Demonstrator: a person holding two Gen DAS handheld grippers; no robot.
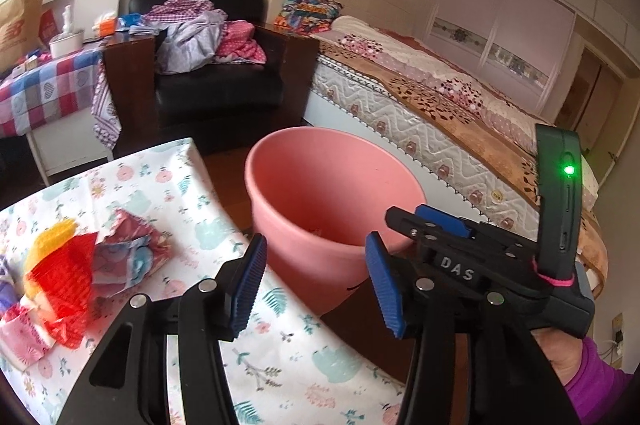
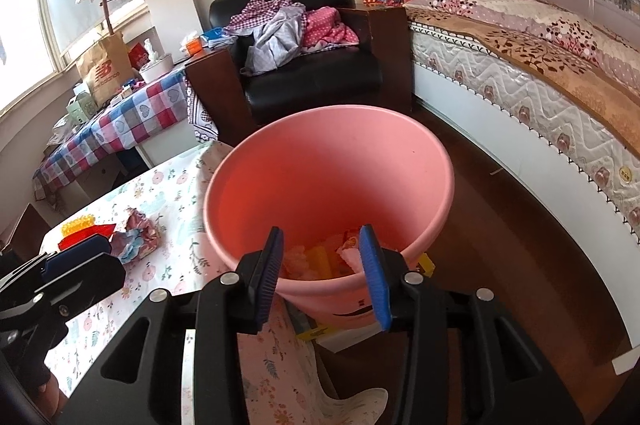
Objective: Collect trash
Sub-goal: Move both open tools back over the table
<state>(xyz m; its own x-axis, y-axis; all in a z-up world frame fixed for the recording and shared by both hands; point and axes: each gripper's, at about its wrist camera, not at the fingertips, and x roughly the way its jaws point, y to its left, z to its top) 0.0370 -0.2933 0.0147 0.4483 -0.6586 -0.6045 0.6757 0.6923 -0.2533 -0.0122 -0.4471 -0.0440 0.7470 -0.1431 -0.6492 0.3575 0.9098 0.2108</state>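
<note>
Both pairs of fingers parted, nothing between them; left gripper (image 1: 316, 285) wider, over the table (image 1: 192, 209) edge; right gripper (image 2: 324, 273) above the pink bin (image 2: 332, 161); trash inside (image 2: 320, 257); crumpled wrappers (image 1: 92, 257) on the floral cloth.

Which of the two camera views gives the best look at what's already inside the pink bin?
The right wrist view. It looks down into the pink bin, showing yellow and pink scraps at the bottom, between the right gripper's open fingers. The left wrist view sees the pink bin from the side, so its near wall hides most of its contents.
</note>
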